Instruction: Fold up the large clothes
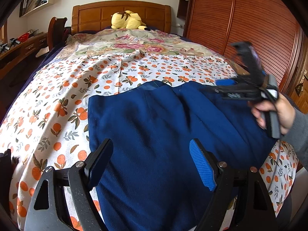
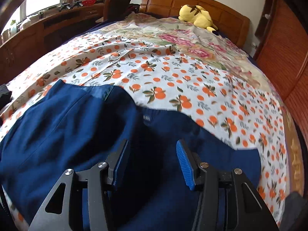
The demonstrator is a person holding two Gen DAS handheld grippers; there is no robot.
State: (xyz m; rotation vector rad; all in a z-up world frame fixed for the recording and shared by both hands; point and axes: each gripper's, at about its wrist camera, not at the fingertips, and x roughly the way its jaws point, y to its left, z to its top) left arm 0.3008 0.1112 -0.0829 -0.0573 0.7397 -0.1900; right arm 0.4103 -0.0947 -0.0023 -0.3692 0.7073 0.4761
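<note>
A large navy blue garment [image 1: 154, 115] lies spread on the orange-print bedsheet [image 1: 57, 105] at the near end of the bed. My left gripper [image 1: 151, 144] hovers over its near part, jaws wide open with nothing between them. In the left wrist view, a hand holds my right gripper [image 1: 219, 86], blurred, above the garment's right side. In the right wrist view the right gripper [image 2: 152, 144] stands open over the dark cloth [image 2: 67, 125], and its blue pads [image 2: 184, 165] touch no fabric. The garment's waistband or collar edge [image 2: 150, 118] with a small label faces the headboard.
A yellow plush toy [image 1: 128, 20] lies by the wooden headboard [image 1: 121, 11]. Louvred wooden wardrobe doors [image 1: 250, 28] run along the right of the bed. A desk [image 2: 38, 30] and a chair [image 2: 117, 2] stand to the left. A floral cloth [image 1: 134, 42] covers the bed's far half.
</note>
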